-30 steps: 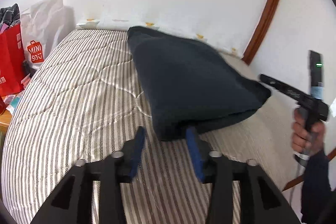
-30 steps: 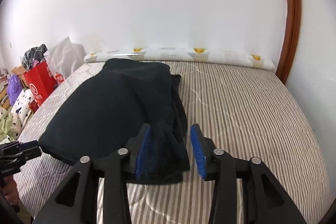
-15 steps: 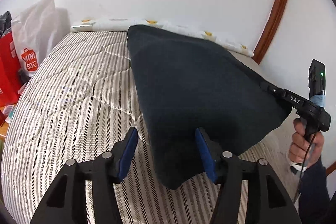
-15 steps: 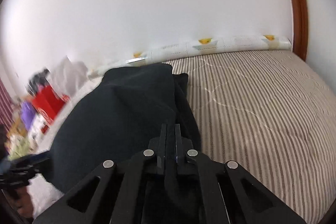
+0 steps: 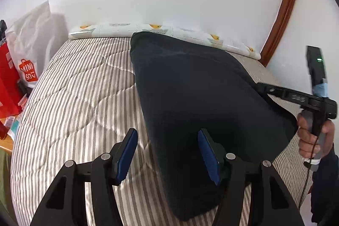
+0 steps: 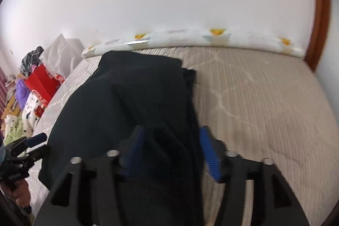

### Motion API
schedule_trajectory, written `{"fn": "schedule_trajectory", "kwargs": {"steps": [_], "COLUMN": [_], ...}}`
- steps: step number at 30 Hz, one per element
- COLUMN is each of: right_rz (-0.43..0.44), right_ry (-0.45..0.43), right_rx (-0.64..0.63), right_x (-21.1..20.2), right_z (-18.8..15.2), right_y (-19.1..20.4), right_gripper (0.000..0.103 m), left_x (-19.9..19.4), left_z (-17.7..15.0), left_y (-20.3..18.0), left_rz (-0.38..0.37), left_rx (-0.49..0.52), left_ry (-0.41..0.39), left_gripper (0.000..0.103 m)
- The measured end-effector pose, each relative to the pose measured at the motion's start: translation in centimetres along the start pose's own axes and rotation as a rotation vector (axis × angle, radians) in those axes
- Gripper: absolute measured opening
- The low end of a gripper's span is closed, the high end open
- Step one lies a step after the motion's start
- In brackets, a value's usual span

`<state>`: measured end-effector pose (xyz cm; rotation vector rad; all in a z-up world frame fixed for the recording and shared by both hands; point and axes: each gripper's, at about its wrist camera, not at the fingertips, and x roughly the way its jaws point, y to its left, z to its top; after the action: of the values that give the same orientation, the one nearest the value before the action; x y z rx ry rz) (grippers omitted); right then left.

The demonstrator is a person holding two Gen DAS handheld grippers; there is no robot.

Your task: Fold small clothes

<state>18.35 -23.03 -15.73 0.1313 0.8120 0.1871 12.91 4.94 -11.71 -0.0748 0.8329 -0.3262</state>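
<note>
A dark navy garment (image 5: 190,88) lies spread on the striped mattress (image 5: 80,99), reaching from the far wall to the near edge. My left gripper (image 5: 167,151) is open over the garment's near left corner, and cloth lies between its blue pads without being pressed. In the right wrist view the garment (image 6: 131,99) is bunched between the fingers of my right gripper (image 6: 171,147), whose jaws are opening. From the left wrist view the right gripper (image 5: 264,88) sits at the garment's right edge, held by a hand (image 5: 311,137).
A red shopping bag (image 5: 8,88) and a white bag (image 5: 31,39) stand left of the bed. A printed rolled mat (image 5: 190,33) runs along the wall. A wooden door frame (image 5: 281,14) rises at the right. Bare mattress (image 6: 264,99) stretches right of the garment.
The right gripper closed tight on the garment's edge half a second ago and has since parted its jaws. Both grippers have slid across the bed, and the left jaws widened a little.
</note>
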Motion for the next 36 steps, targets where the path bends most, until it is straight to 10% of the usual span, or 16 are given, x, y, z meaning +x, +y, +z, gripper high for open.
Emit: {"fn": "schedule_trajectory", "kwargs": {"steps": [2, 4, 13, 16, 19, 24, 28, 30, 36], "right_rz": [0.001, 0.033, -0.018, -0.042, -0.02, -0.047, 0.015, 0.033, 0.059], "right_ry": [0.049, 0.064, 0.01, 0.0, 0.027, 0.08, 0.126, 0.132, 0.101], "right_rx": [0.035, 0.067, 0.08, 0.035, 0.026, 0.059, 0.095, 0.068, 0.123], "right_x": [2.1, 3.4, 0.4, 0.4, 2.3, 6.5, 10.0, 10.8, 10.5], "right_z": [0.3, 0.3, 1.2, 3.2, 5.5, 8.2, 9.4, 9.9, 10.2], "right_y": [-0.2, -0.7, -3.1, -2.4, -1.8, -1.1, -0.8, -0.5, -2.9], "right_gripper": [0.052, 0.006, 0.008, 0.016, 0.046, 0.047, 0.036, 0.006, 0.005], "left_x": [0.5, 0.6, 0.6, 1.2, 1.9, 3.0, 3.8, 3.9, 3.6], "left_z": [0.2, 0.2, 1.4, 2.4, 3.3, 4.1, 4.2, 4.1, 3.9], "left_y": [0.1, 0.2, 0.2, 0.4, 0.6, 1.0, 1.1, 1.1, 1.0], "left_rz": [-0.006, -0.017, 0.012, 0.021, 0.037, 0.029, 0.022, 0.02, 0.005], "left_rx": [0.008, 0.011, 0.054, 0.05, 0.046, 0.029, 0.034, 0.034, 0.028], "left_ry": [0.004, 0.005, -0.027, -0.02, -0.011, -0.001, 0.002, 0.007, 0.015], "left_gripper": [0.059, 0.06, 0.06, 0.06, 0.06, 0.06, 0.06, 0.06, 0.06]}}
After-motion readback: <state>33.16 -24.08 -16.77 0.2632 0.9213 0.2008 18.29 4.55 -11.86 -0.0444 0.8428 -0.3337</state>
